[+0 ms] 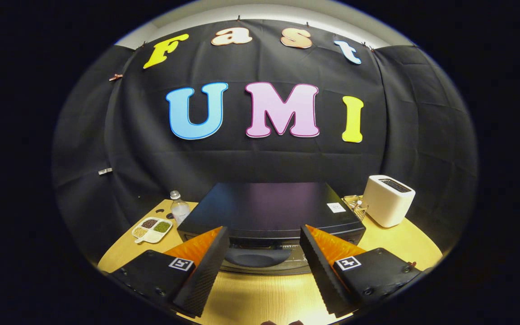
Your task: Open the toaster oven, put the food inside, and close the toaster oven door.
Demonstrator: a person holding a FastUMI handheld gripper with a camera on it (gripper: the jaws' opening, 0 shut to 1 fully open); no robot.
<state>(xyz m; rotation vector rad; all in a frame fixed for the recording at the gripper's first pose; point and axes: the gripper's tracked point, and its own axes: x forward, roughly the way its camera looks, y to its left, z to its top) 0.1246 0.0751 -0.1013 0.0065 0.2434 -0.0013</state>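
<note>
Tongs [264, 241] spread wide before toaster oven [269, 212], its white label [336, 207] unreadable, perhaps blank.

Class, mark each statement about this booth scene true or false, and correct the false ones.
1. The claw is open, holding nothing. True.
2. The toaster oven sits just ahead of the fingers. True.
3. The white toaster lies on its side. False: it stands upright, beside the toaster oven.
4. The water bottle stands on top of the toaster oven. False: it stands on the table, beside the toaster oven.
5. The divided dish holds food in several sections. True.
</note>
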